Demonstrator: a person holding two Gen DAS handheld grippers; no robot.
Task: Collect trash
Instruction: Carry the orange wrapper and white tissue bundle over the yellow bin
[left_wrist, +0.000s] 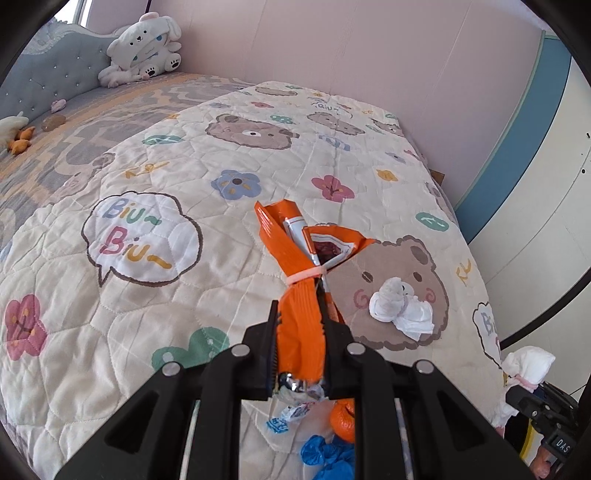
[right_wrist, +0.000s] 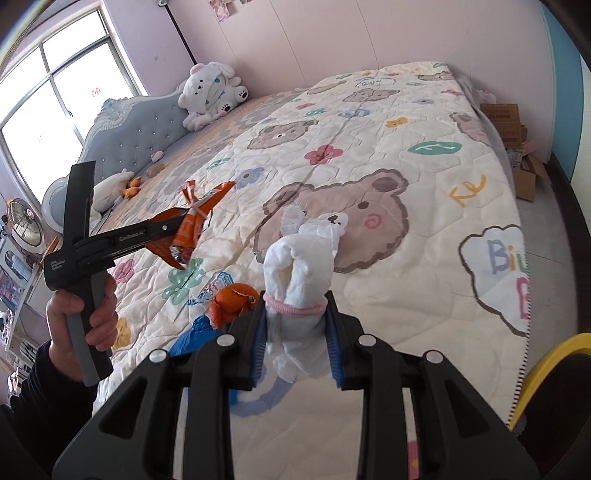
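Both grippers loaded: left gripper (left_wrist: 299, 332) clamps the orange wrapper bundle (left_wrist: 301, 258), right gripper (right_wrist: 295, 325) clamps the white tissue bundle (right_wrist: 295, 273), above the quilt (right_wrist: 424, 258).

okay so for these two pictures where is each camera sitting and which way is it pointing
Left wrist: on the left claw, looking down over the bed quilt; its jaws pinch an orange wrapper bundle.
Right wrist: on the right claw, facing the headboard; it grips a white tissue bundle, and the left hand shows.
Shared: quilt, orange bundle, plush toy, loose tissue wad.
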